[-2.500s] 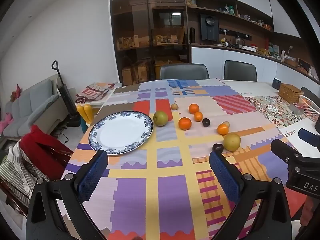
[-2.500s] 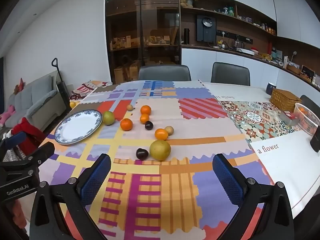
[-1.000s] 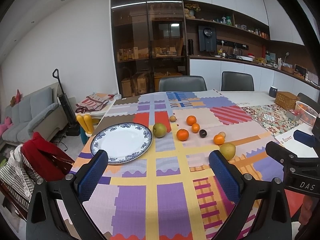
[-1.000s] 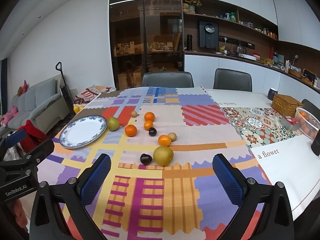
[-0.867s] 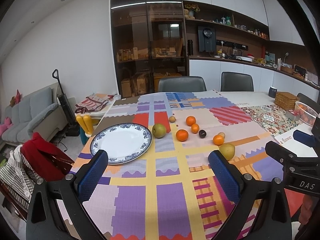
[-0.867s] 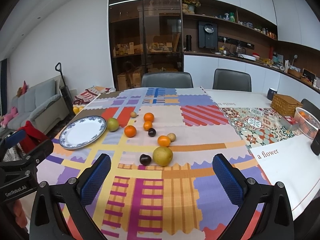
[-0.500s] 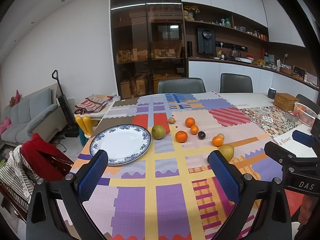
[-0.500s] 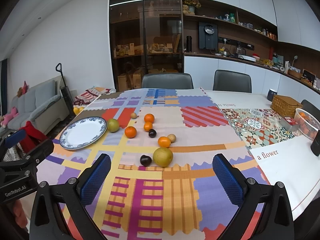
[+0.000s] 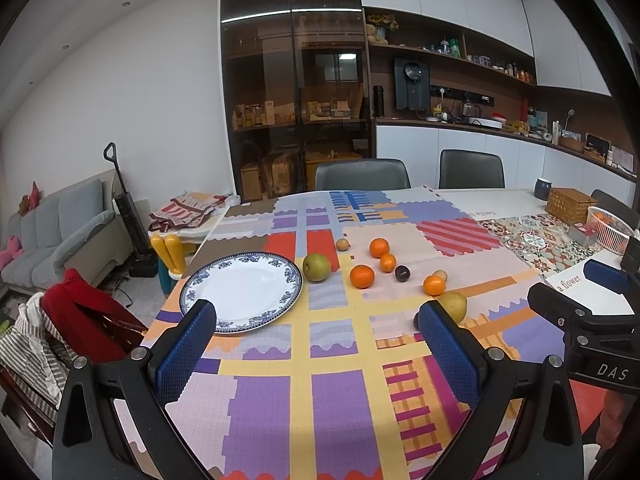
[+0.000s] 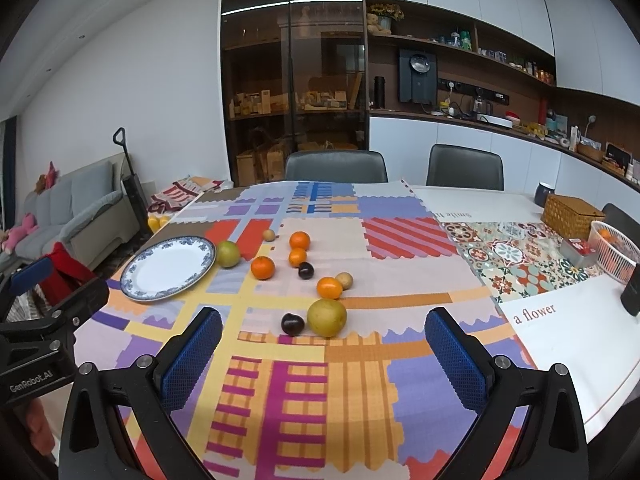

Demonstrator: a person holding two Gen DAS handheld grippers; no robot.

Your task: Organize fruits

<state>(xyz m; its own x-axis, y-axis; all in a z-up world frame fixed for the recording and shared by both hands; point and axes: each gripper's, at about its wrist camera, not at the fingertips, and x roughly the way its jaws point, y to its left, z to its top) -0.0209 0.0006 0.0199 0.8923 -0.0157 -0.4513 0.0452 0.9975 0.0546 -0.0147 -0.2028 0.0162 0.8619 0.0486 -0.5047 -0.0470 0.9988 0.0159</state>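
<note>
- Two grippers are hanging over the near end of the desk (image 10: 568, 332), and both are holding nothing.
- Left gripper (image 9: 316, 348): its blue fingers (image 9: 186, 350) are spread wide.
- A white plate (image 10: 168, 268) with a blue rim is sitting empty on the left.
- Beside it a green pear (image 10: 228, 254) is lying, then oranges (image 10: 263, 267), dark plums (image 10: 292, 324) and a yellow pear (image 10: 327, 317) are sitting on the bright cloth (image 10: 304, 392).
- Right gripper (image 10: 323, 354): its fingers are spread wide too.

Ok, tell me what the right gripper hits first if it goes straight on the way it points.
Probably the large yellow-green fruit, with the dark plum touching or almost touching its left side. Both lie ahead between the open right gripper fingers. Depth is unclear, and a low path might meet the tablecloth first.
</note>
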